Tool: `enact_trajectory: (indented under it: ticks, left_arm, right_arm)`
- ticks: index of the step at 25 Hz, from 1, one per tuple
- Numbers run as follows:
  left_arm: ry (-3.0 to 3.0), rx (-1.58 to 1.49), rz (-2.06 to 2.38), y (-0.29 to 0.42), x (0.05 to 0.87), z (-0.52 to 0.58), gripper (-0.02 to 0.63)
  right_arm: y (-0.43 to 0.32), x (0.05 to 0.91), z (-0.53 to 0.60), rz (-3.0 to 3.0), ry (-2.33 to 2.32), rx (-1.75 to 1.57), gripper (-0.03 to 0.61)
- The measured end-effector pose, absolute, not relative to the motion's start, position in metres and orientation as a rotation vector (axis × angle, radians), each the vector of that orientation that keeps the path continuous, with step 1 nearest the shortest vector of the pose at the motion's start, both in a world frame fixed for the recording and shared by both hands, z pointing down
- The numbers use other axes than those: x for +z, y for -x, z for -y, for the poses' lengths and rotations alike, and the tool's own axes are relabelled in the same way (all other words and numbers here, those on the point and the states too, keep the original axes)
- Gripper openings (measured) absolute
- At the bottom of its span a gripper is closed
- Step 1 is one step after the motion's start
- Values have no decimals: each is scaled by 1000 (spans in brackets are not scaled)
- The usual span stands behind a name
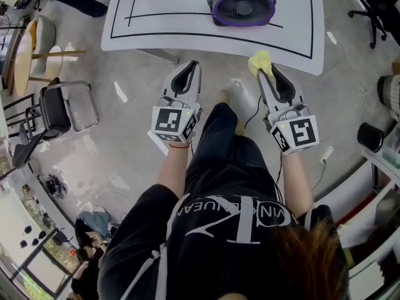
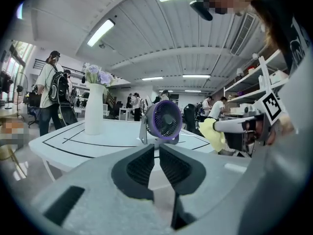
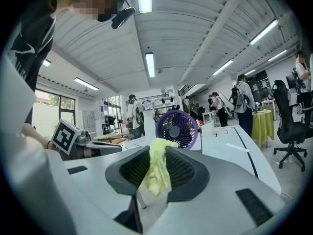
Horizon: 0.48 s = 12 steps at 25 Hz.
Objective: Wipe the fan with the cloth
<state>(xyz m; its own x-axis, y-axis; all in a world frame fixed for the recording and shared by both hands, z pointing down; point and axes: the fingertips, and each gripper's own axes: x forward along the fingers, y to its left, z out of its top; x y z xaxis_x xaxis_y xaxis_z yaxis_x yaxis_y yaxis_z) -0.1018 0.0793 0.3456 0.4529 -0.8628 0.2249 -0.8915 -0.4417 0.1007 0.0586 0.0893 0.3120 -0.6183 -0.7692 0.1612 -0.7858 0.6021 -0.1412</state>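
Note:
A grey fan [image 1: 242,2] with a purple ring stands on the white table [image 1: 187,39], near its far side. Both grippers hover over the floor just short of the table's near edge. My left gripper [image 1: 191,64] points at the table with only a narrow gap between its jaws and nothing in it. In the left gripper view the fan [image 2: 164,121] stands straight beyond the left gripper [image 2: 157,148]. My right gripper [image 1: 267,72] is shut on a yellow cloth [image 1: 260,61]. The cloth [image 3: 157,173] hangs bunched between the right gripper's [image 3: 157,148] pads, with the fan [image 3: 177,129] behind.
A white vase [image 2: 94,114] with pale flowers stands on the table left of the fan. Black lines mark the tabletop. Chairs [image 1: 59,108] stand on the floor at left, an office chair [image 1: 372,8] at top right. People stand in the background.

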Motion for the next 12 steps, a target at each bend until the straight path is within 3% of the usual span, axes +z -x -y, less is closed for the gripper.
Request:
enact_trajectory:
  ticks: [12]
  left_arm:
    - [-2586, 350, 1476, 90, 371, 0, 119]
  right_arm:
    - [-9, 304, -25, 2728, -1241, -69, 104]
